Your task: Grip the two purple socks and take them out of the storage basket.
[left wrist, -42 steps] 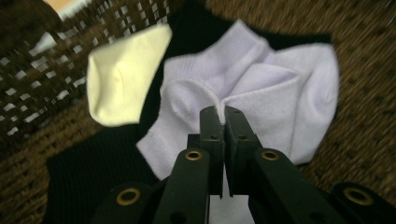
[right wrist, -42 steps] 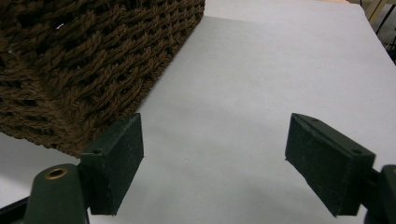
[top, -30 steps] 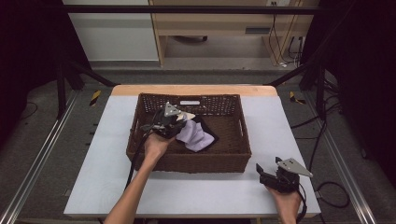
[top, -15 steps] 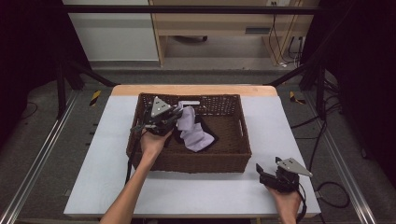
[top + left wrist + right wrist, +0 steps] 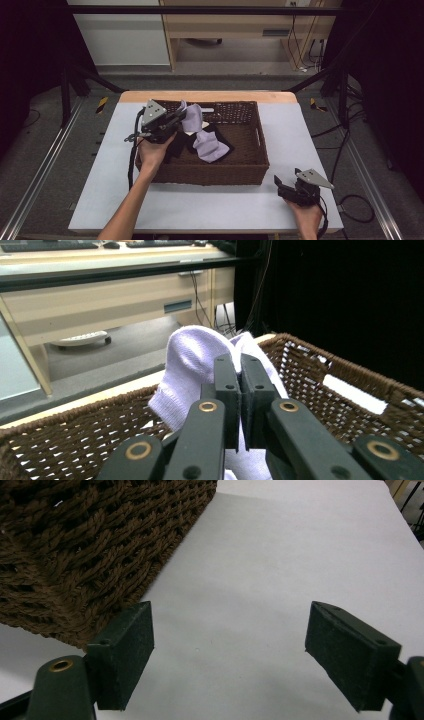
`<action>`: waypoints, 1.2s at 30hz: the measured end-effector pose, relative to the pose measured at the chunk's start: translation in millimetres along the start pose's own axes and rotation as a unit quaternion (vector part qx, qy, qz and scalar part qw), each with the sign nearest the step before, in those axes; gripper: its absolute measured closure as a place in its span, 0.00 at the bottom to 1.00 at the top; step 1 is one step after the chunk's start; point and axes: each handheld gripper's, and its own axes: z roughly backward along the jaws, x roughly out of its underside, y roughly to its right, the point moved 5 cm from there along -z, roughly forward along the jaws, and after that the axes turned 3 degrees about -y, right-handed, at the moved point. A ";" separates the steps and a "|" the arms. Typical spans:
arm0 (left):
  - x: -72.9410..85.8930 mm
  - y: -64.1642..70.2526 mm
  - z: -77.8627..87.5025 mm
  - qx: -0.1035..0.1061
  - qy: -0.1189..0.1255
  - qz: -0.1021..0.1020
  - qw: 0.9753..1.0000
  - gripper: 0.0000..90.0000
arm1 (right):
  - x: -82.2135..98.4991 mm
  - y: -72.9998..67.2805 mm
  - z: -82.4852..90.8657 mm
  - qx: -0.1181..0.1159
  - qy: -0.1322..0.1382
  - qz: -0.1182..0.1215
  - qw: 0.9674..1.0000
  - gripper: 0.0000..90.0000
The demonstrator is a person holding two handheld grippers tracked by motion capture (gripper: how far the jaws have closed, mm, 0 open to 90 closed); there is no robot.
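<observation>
- Since a second ago, our left gripper [image 5: 176, 121] has lifted the pale lilac knitted sock [image 5: 192, 119] off the basket floor and carried it up toward the left rear of the basket; the sock's upper end now hangs above the rim, while it lay low inside before.
- At the left, that gripper's jaws are clamped tight on the sock's cloth, as the left gripper view shows [image 5: 240, 395].
- In the middle, the dark brown woven wicker basket [image 5: 260, 150] sits on the white table [image 5: 300, 125]; a second lilac sock [image 5: 210, 147] lies on a black piece of cloth [image 5: 225, 145] on its floor.
- At the right, our right gripper [image 5: 283, 186] rests on the table near the basket's front corner, jaws spread wide with nothing between them, just where it was earlier.
- We judge the job early: one sock is lifted but not yet clear of the basket, and the rest of the contents are untouched.
</observation>
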 end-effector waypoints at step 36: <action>14.3 38.9 112.3 0.087 0.040 -0.017 0.995 0.96 | 0.1 -0.6 -0.9 0.001 -0.006 -0.002 1.000 0.22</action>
